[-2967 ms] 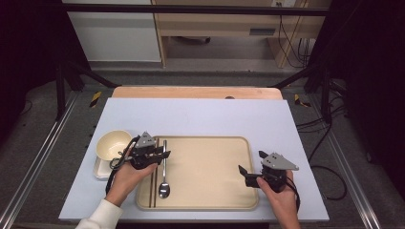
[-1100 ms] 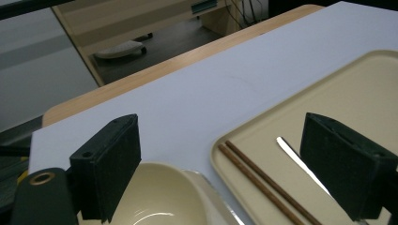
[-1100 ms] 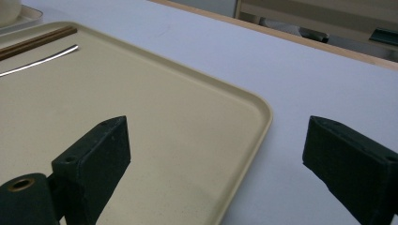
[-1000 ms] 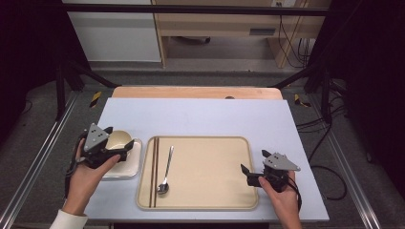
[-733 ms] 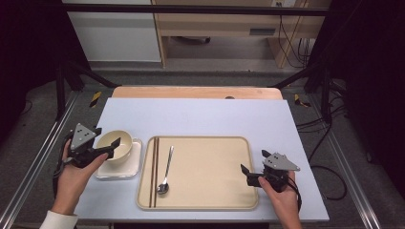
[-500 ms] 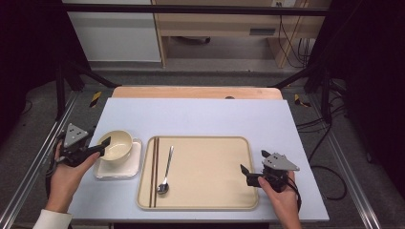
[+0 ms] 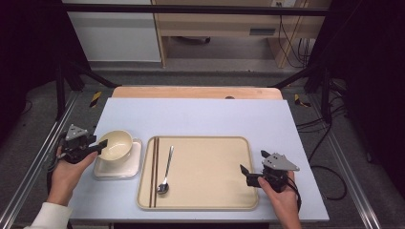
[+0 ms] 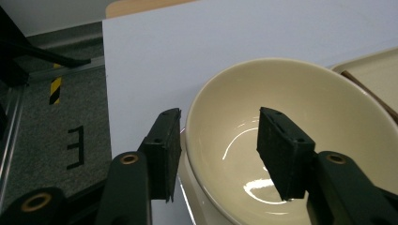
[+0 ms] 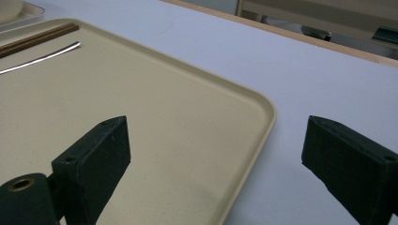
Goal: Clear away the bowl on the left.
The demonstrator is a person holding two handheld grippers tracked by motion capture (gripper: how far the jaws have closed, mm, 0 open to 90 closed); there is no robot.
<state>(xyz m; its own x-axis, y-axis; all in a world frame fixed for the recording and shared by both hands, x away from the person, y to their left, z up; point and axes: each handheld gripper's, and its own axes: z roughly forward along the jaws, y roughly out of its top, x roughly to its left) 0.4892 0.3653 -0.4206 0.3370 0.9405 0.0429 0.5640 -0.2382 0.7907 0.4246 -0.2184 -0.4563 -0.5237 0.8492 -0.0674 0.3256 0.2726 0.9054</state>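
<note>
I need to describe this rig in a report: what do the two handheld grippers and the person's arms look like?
Both the left gripper and the right gripper are black, each with two flat rectangular jaws, a grey three-cornered plate on top and a trailing black cable. A white sleeve covers the left forearm.

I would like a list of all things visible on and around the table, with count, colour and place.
bowl: one, cream, on the plate, its rim between the left gripper's jaws
plate: one, white, square, left of the tray
tray: one, beige, middle of the table
chopsticks: one pair, dark brown, left side of the tray
spoon: one, metal, in the tray beside the chopsticks
table: one, pale blue top
left gripper: black, jaws have just been closing around the bowl's rim, not yet pressing
right gripper: black, open, over the tray's right corner
</note>
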